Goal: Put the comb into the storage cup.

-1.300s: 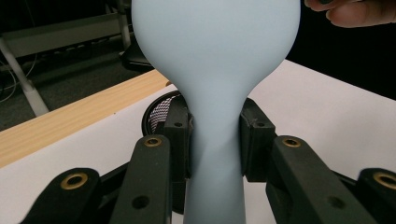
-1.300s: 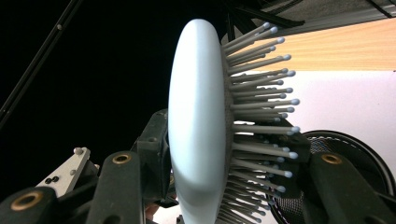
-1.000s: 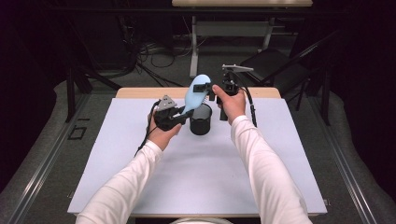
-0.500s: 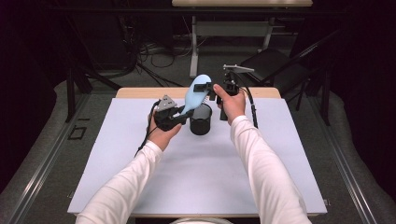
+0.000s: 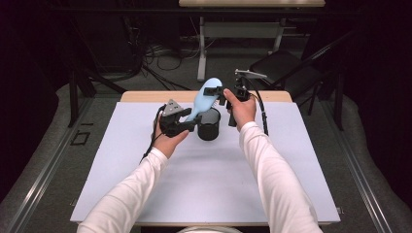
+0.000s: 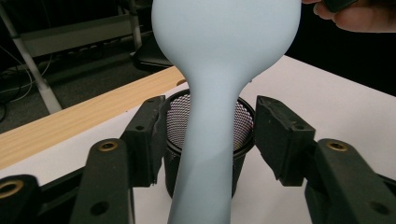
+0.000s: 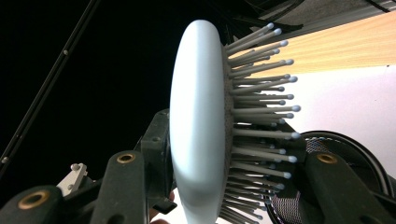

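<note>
On the white table [image 5: 145,194], high view, a pale blue hairbrush [image 5: 206,94] slants over a black mesh cup [image 5: 209,125]. In the left gripper view, the left gripper [image 6: 208,135] has just been opening, its handle untouched between spread jaws; in the right gripper view, the right gripper [image 7: 229,154] pinches its head, so lowering it in likely comes next.

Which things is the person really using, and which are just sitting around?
Being used: light blue hairbrush, black mesh cup, left gripper, right gripper.

Just around: wooden table edge, folding chair, floor cables.
</note>
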`<control>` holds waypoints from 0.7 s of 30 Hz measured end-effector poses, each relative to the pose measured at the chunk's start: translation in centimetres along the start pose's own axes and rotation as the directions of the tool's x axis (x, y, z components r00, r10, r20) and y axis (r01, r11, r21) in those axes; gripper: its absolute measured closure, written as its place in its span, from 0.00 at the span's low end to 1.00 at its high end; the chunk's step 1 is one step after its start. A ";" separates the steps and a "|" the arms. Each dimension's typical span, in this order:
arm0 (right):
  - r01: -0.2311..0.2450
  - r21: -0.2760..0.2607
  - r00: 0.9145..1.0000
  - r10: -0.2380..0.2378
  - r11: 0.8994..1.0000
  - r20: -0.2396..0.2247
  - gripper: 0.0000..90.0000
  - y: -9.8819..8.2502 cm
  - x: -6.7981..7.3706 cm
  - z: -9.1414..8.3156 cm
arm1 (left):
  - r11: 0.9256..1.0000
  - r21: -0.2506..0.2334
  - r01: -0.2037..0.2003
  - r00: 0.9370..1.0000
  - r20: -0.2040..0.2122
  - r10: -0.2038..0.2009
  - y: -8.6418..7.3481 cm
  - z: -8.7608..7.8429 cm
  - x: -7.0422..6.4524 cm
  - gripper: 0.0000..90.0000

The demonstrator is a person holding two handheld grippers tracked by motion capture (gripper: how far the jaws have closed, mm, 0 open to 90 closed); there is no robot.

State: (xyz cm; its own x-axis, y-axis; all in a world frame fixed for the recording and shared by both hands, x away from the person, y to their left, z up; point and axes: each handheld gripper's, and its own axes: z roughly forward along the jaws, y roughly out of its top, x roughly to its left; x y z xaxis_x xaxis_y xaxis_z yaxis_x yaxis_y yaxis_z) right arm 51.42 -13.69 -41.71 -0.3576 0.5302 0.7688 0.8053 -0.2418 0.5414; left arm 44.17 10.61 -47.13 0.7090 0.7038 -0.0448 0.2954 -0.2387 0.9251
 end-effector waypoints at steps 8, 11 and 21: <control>0.007 -0.013 1.000 -0.007 1.000 -0.005 0.57 0.0 0.2 -0.1 | 1.000 0.011 0.009 1.000 -0.016 -0.008 0.0 -0.2 0.0 0.44; 0.009 -0.013 1.000 -0.009 1.000 0.001 0.57 0.0 0.2 0.0 | 1.000 0.008 0.004 1.000 -0.024 -0.004 0.0 -0.2 0.0 0.43; 0.012 -0.015 1.000 -0.012 1.000 -0.001 0.57 0.0 0.3 -0.1 | 1.000 -0.001 -0.025 0.998 -0.055 0.025 0.2 -0.5 -0.1 0.42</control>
State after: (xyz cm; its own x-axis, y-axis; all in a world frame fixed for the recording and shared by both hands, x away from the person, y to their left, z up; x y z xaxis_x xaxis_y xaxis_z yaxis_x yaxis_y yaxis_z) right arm 51.21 -13.61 -41.44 -0.3683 0.5320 0.7625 0.7935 -0.2475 0.5560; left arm 43.82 10.85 -46.77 0.6799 0.7333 -0.0008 0.2769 -0.2557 0.9263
